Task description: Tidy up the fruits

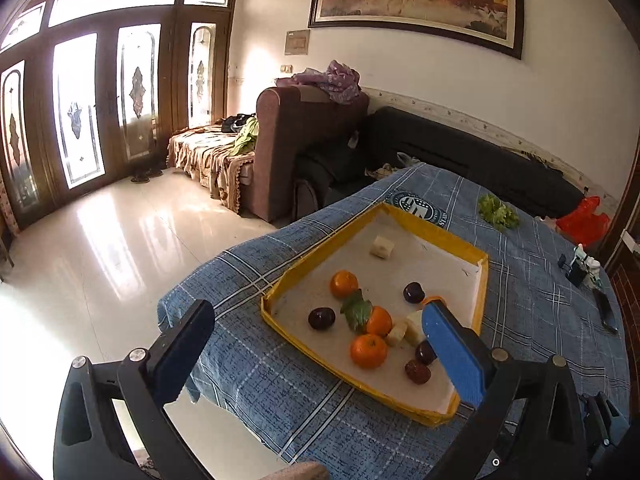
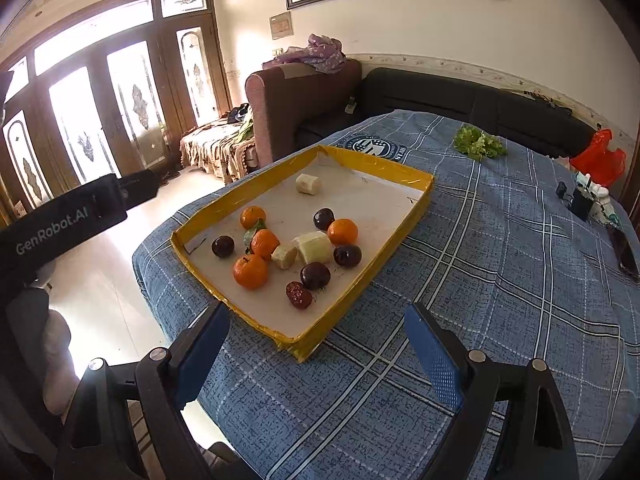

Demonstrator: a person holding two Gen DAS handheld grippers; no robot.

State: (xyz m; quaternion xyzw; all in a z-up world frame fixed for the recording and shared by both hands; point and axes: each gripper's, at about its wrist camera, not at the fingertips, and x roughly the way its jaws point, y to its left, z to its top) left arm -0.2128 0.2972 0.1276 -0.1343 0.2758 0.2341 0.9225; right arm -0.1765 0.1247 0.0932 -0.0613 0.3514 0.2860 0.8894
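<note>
Fingers of both the left gripper (image 1: 316, 354) and right gripper (image 2: 318, 354) are spread wide, empty. Just beyond them, mixed fruit lies crowded in the yellow-rimmed tray (image 2: 304, 350) on the worktop (image 2: 500, 280). A red date (image 2: 298, 294) touches a plum (image 2: 315, 275), and tangerines (image 2: 250, 271) could roll if nudged.

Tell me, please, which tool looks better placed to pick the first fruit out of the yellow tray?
Probably the left tool. It is open, and its blue finger already overlaps the tray's fruit pile beside a dark plum. The right tool, also open, hangs short of the tray's near corner, over the blue cloth.
</note>
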